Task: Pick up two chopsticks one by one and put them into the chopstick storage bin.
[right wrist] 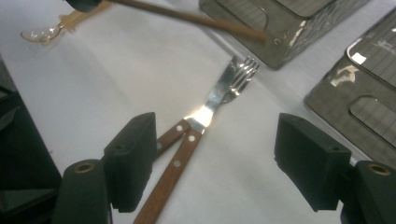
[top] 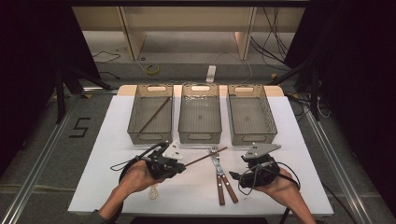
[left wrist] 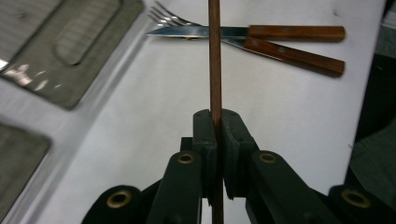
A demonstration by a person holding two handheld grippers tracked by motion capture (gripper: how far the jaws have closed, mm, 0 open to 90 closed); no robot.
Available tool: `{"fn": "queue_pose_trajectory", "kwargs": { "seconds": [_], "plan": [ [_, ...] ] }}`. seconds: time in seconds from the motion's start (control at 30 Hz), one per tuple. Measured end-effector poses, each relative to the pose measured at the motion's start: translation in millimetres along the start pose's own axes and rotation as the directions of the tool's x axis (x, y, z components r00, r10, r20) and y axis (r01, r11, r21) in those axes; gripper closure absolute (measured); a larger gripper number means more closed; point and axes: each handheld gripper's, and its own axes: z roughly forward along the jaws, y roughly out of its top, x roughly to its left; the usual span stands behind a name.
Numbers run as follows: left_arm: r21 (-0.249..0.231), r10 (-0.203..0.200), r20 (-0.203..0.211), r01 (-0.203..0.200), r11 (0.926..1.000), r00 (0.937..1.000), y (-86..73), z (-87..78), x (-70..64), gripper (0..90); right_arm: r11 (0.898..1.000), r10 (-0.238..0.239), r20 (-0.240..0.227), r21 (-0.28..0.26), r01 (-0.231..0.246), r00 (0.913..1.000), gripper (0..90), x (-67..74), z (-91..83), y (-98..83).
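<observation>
My left gripper (top: 183, 165) (left wrist: 215, 121) is shut on a thin brown chopstick (top: 208, 156) (left wrist: 215, 56), which sticks out level to the right, above the table. A fork (top: 215, 156) (right wrist: 238, 74) and a knife (top: 229, 186) (left wrist: 196, 31), both with wooden handles, lie crossed on the white table between my hands. In the right gripper view the two handles run between and below the wide-apart jaws, untouched. My right gripper (top: 234, 177) (right wrist: 219, 140) is open just right of that cutlery.
Three grey mesh bins stand in a row at the back: left bin (top: 149, 137) with a second chopstick (top: 154, 114) in it, middle bin (top: 200, 137), right bin (top: 252, 138). A clear plastic spoon (top: 153, 191) (right wrist: 42, 32) lies by my left hand.
</observation>
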Motion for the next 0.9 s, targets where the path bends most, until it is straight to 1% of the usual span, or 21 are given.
{"fn": "queue_pose_trajectory", "kwargs": {
  "seconds": [0.07,0.1,0.13,0.27,0.37,0.5,0.57,0.6,0.67,0.77,0.8,0.87,0.9],
  "plan": [
    [-0.006,-0.034,-0.014,0.034,0.9994,0.9993,-1.0,-2.4,3.3,85.0,1.0,0.022,0.007,-0.02,-0.021,0.9997,28.4,-1.0,1.5,-6.1],
    [-0.012,-0.048,-0.017,0.048,0.9988,0.9987,-1.6,-3.2,5.1,85.0,0.999,0.032,0.0,-0.021,-0.032,0.9995,27.1,-1.6,2.6,-9.1],
    [-0.013,-0.055,-0.026,0.055,0.9984,0.9981,-1.9,-4.4,7.0,85.0,0.999,0.039,0.002,-0.024,-0.039,0.9992,26.7,-1.8,3.5,-12.0],
    [-0.041,-0.11,-0.053,0.108,0.9933,0.9925,-4.2,-9.0,13.2,85.0,0.996,0.065,0.027,-0.062,-0.063,0.9975,25.4,-0.7,5.1,-21.9],
    [-0.055,-0.134,-0.073,0.13,0.99,0.9883,-5.7,-12.9,17.9,85.0,0.991,0.084,0.052,-0.107,-0.078,0.9951,25.6,-0.4,4.0,-27.0],
    [-0.076,-0.169,-0.095,0.162,0.9838,0.9809,-8.3,-16.8,24.7,85.1,0.987,0.103,0.078,-0.132,-0.092,0.9917,25.4,1.0,3.0,-30.7],
    [-0.083,-0.182,-0.102,0.174,0.9812,0.9779,-9.4,-18.7,27.9,85.1,0.985,0.11,0.075,-0.14,-0.099,0.9911,24.9,1.3,2.3,-32.0],
    [-0.085,-0.188,-0.104,0.18,0.98,0.9766,-9.9,-19.7,29.7,85.0,0.984,0.115,0.082,-0.144,-0.102,0.99,24.7,2.0,2.1,-32.8],
    [-0.089,-0.202,-0.094,0.193,0.977,0.9749,-10.2,-22.1,34.1,85.0,0.983,0.122,0.084,-0.151,-0.108,0.989,22.6,2.9,2.4,-34.9],
    [-0.101,-0.226,-0.105,0.216,0.9712,0.9685,-10.8,-25.8,41.8,85.0,0.982,0.128,0.083,-0.148,-0.115,0.9883,22.1,4.8,3.7,-37.8],
    [-0.109,-0.237,-0.106,0.226,0.9681,0.9658,-11.1,-26.5,43.7,85.1,0.982,0.13,0.084,-0.151,-0.116,0.9879,22.1,5.5,3.6,-38.4],
    [-0.113,-0.246,-0.114,0.233,0.9658,0.9626,-11.4,-28.3,47.4,85.0,0.98,0.135,0.074,-0.159,-0.122,0.9881,21.9,6.5,2.9,-38.9],
    [-0.117,-0.255,-0.115,0.241,0.9633,0.9602,-11.4,-29.3,48.9,85.0,0.978,0.137,0.073,-0.167,-0.124,0.9879,21.9,6.7,2.3,-39.3]
  ]
}}
